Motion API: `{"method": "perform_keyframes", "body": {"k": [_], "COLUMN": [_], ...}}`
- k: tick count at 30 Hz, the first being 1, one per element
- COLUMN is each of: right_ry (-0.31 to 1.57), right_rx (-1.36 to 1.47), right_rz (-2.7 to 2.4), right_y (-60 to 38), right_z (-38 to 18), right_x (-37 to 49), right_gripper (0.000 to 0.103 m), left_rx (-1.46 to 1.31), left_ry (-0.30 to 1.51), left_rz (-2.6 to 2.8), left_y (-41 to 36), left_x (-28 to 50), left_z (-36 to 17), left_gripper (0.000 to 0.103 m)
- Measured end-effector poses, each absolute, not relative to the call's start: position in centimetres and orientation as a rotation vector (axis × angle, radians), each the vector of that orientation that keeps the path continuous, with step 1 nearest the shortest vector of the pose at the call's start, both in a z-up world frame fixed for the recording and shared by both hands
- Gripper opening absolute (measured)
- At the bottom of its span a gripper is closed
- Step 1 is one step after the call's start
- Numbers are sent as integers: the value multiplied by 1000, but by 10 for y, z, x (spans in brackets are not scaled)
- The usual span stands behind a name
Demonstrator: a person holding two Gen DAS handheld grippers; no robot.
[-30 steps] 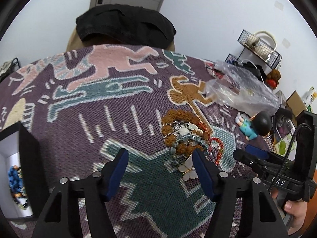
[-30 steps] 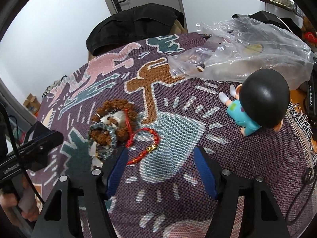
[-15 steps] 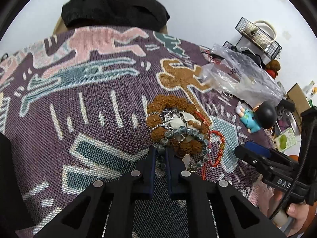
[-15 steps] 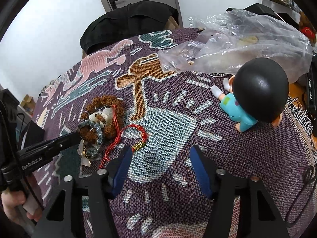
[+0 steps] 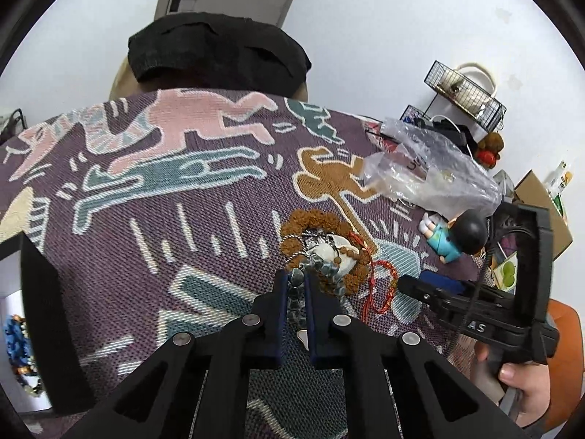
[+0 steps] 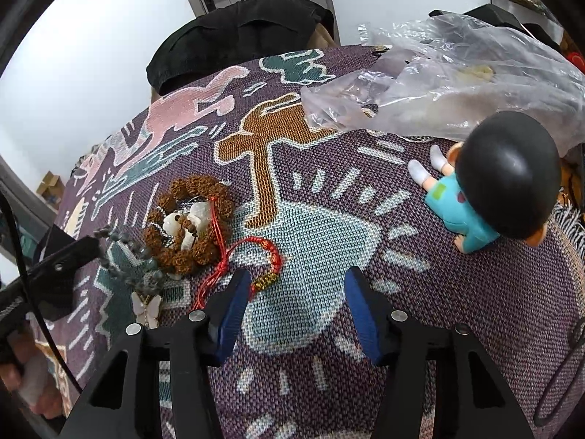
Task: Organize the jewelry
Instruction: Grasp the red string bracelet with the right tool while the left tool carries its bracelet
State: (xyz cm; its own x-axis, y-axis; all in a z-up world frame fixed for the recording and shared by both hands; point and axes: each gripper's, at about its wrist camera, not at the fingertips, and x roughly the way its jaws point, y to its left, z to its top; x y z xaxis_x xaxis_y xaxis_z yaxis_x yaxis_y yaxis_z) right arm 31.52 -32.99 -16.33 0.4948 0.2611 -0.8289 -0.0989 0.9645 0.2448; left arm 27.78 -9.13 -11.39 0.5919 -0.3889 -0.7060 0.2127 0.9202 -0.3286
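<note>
A purple woven cloth (image 6: 420,292) with pink, teal and brown animal figures covered the surface and filled most of both views. A crumpled clear plastic bag (image 6: 457,91) lay at the upper right of the right wrist view, and just below it a figurine (image 6: 490,190) with a black round head and teal clothes lay on the cloth.

The right tongs (image 6: 296,307) stood released at the lower centre of that view, the 2 blue pads wide apart with only cloth between them. The left tongs (image 5: 295,292) were clenched on a grey bead bracelet (image 5: 298,281) at the lower centre of the left wrist view; part of the strand sat between the pads while the rest trailed toward the jewelry pile.

That pile sat at centre left of the right wrist view: a brown seed bracelet (image 6: 190,226) ringed some white pieces (image 6: 186,223), a red cord bracelet (image 6: 270,256) lay just right of it, touching it, and a small white butterfly charm (image 6: 146,309) lay below the grey beads
</note>
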Motion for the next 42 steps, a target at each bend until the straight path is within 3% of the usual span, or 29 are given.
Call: {"method": "perform_keyframes", "body": {"k": [5,6,7,9,42], "right_ry": [1019,1015,1011,1014,837], "right_rx": [118,98,71,69,92], "right_rz": [209,202,189,202,577], "right_y": [-318,-316,-313,-311,-198], "right_z": [-166,-167,-167,-166,-78], "right_x": [322,323,324,325,302], "right_gripper": [54,47,28,9,9], "left_rx": [-224,-227,-229,-233,-336], "left_ry": [848,843,837,828,681], "left_rz": [-334,-328,-323,-313,-68], "left_y": [-80,-77,-73,-68,66], "left_x": [272,270,268,265,206], "left_z": [-106,-105,-103,-99,-56], "left_gripper": [9,9,9,9,9]}}
